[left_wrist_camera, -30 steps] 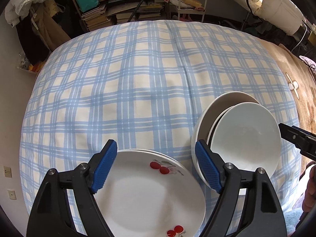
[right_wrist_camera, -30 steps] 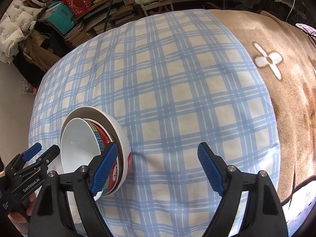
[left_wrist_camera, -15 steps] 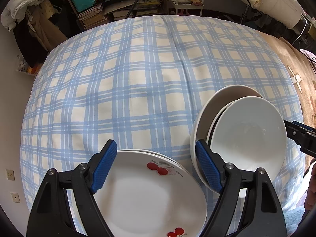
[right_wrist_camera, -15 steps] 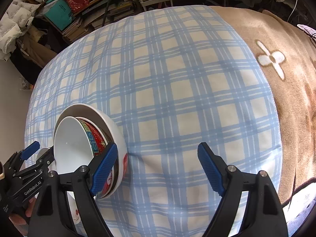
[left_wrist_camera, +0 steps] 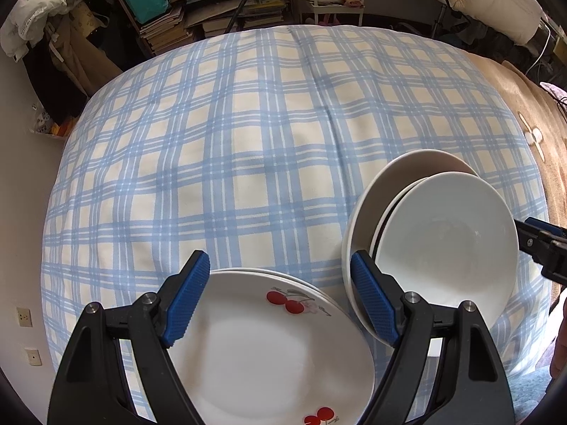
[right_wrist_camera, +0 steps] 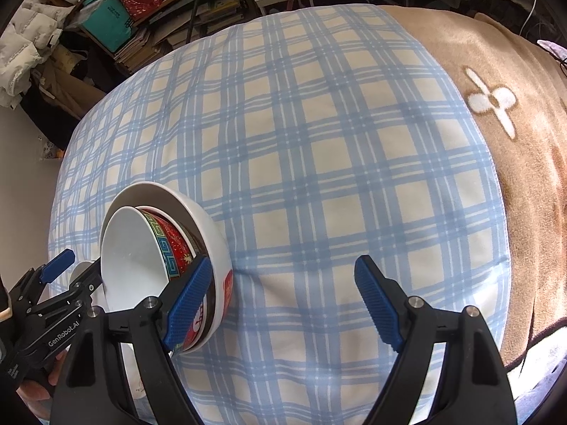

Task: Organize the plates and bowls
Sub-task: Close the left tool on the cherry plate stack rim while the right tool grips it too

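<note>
Your left gripper (left_wrist_camera: 280, 301) hangs spread and empty over the cherry plates (left_wrist_camera: 262, 350); the nested bowls (left_wrist_camera: 436, 233) sit just right, nearer your equally spread right gripper (right_wrist_camera: 280, 301).

a bed (left_wrist_camera: 248, 148) under a blue-and-cream plaid blanket (right_wrist_camera: 319, 148) carries everything. a stack of cherry plates (left_wrist_camera: 269, 350) lies at its near edge. just beside it sits a nest of bowls (left_wrist_camera: 443, 237), tilted. a tan blanket (right_wrist_camera: 514, 71) with a white flower covers the bed's right side.
</note>
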`<state>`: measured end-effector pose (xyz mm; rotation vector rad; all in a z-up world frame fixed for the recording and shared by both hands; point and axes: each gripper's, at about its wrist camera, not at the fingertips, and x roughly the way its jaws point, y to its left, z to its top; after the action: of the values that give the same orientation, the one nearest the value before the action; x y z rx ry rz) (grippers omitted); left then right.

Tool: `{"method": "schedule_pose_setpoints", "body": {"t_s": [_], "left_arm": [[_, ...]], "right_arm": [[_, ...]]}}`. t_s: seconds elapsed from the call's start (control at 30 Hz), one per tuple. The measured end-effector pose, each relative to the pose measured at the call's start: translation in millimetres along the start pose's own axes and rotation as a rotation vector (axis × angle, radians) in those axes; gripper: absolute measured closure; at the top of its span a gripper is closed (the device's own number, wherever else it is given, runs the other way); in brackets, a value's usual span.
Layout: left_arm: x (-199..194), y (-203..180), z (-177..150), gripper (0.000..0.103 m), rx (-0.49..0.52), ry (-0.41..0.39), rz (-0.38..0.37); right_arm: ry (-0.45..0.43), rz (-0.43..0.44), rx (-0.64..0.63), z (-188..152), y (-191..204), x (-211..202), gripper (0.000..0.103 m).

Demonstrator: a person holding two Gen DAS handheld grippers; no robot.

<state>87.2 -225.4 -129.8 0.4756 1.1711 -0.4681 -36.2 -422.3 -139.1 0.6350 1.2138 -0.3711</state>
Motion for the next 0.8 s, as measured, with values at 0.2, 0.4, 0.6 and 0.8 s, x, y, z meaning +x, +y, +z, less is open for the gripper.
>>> {"method": "schedule_pose_setpoints", "body": {"t_s": [0.2, 0.4, 0.6, 0.8], "left_arm": [[2, 2, 0, 0.022, -0.007, 0.014, -0.006], [4, 5, 0, 0.023, -0.028, 0.017, -0.026], [2, 0, -1, 0.051, -0.017, 0.011, -0.073], [1, -10, 1, 0.084, -0.010, 0.014, -0.132]], "right_arm": [[0.009, 0.002, -0.007, 0, 2, 3, 0.016], [0.018, 0.040, 0.030, 1, -2, 7, 0.019], [0.023, 0.073, 0.026, 0, 2, 8, 0.031], [0.035, 0.103, 0.026, 0, 5, 11, 0.044]]}}
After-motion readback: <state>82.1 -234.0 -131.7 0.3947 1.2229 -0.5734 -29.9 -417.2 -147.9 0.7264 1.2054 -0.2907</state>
